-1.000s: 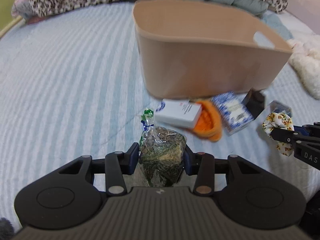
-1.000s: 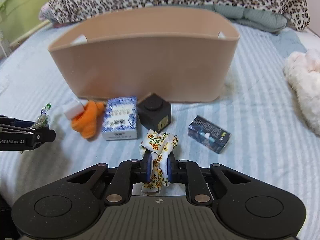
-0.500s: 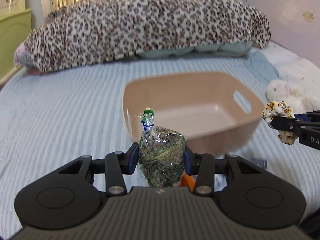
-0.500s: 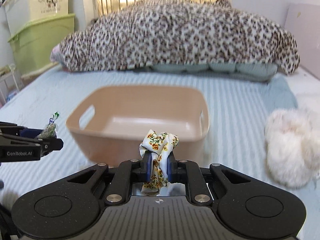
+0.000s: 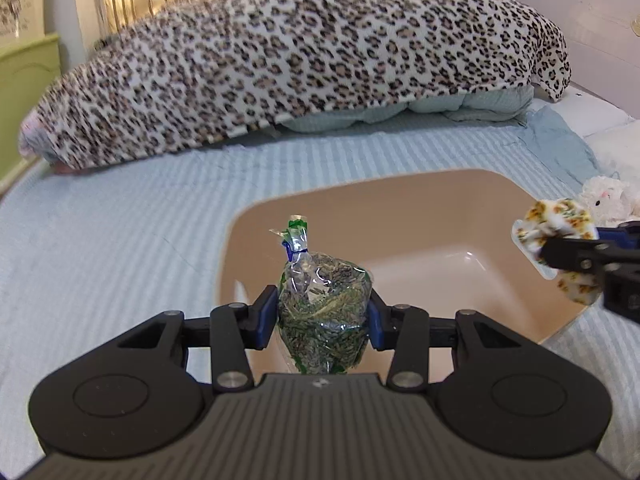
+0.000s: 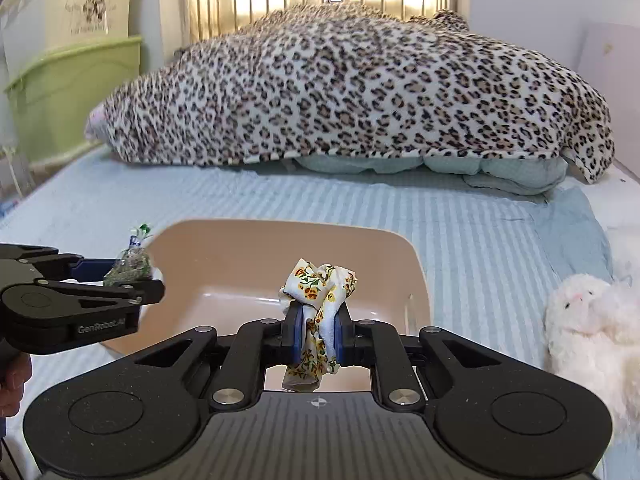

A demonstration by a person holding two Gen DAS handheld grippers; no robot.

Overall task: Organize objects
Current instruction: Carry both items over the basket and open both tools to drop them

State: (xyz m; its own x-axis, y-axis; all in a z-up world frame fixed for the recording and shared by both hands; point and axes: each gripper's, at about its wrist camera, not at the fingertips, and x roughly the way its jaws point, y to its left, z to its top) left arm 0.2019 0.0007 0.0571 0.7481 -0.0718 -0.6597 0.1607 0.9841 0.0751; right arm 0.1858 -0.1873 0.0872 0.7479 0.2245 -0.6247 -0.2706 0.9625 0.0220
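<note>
- While I hold both tools over the beige bin, my left gripper pinches a clear bag of dried herbs above its near-left corner.
- My right gripper clamps a floral scrunchie above the bin's near rim.
</note>
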